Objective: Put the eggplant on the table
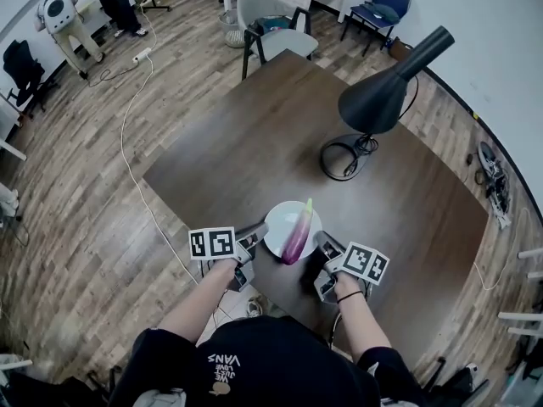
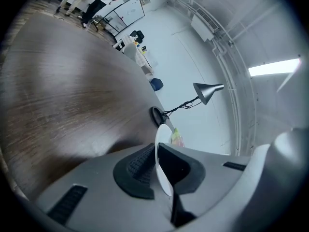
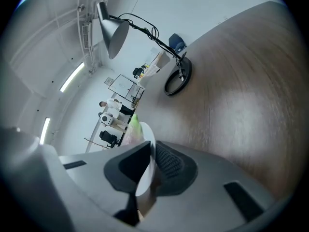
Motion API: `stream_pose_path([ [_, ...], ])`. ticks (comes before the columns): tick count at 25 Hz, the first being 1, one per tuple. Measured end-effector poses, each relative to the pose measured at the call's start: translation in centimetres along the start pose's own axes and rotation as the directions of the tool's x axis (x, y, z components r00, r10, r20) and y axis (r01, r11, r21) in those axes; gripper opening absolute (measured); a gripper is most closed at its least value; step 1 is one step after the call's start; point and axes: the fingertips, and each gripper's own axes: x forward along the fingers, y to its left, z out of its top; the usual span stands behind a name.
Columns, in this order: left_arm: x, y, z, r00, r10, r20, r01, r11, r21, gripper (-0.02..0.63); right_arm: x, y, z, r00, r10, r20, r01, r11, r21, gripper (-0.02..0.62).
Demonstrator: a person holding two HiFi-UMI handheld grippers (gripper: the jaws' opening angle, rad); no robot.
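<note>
A purple eggplant (image 1: pixel 298 231) with a green stem lies on a white plate (image 1: pixel 277 221), held just above the near edge of the dark wooden table (image 1: pixel 254 142). My left gripper (image 1: pixel 255 233) is shut on the plate's left rim (image 2: pixel 161 170). My right gripper (image 1: pixel 320 242) is shut on its right rim (image 3: pixel 145 175). Only the eggplant's green tip (image 2: pixel 175 136) shows past the rim in the left gripper view, and its pale tip (image 3: pixel 135 124) in the right gripper view.
A black desk lamp (image 1: pixel 386 96) stands on a ring base (image 1: pixel 344 157) at the table's right middle. A grey chair (image 1: pixel 270 25) sits at the far end. Two people (image 1: pixel 64 15) stand at the far left, and a white cable (image 1: pixel 136 176) runs over the floor.
</note>
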Motion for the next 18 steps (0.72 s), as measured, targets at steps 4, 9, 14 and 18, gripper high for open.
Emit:
stream_pose_path([
  [4,2.0,0.9,1.6,1.000,0.018,0.000,-0.018,1.000,-0.014,0.026,1.8,-1.0,2.0,1.000,-0.009,-0.007,0.009,1.000,-0.002,0.034],
  [9,4.5,1.9,3.2,0.999,0.047,-0.018,-0.047,0.999,-0.001,0.026,3.9,-2.5,3.9,1.000,-0.019,-0.015,0.019,1.000,0.008,0.034],
  [14,6.6,3.0,4.8,0.997,0.067,-0.043,-0.067,0.998,0.018,0.026,5.8,-3.6,5.4,0.999,-0.033,-0.016,0.033,0.999,0.012,0.035],
  [18,8.3,4.0,5.3,0.992,0.104,-0.077,-0.103,0.995,0.014,0.026,6.8,-4.7,6.5,0.998,-0.056,-0.023,0.056,0.998,0.001,0.034],
])
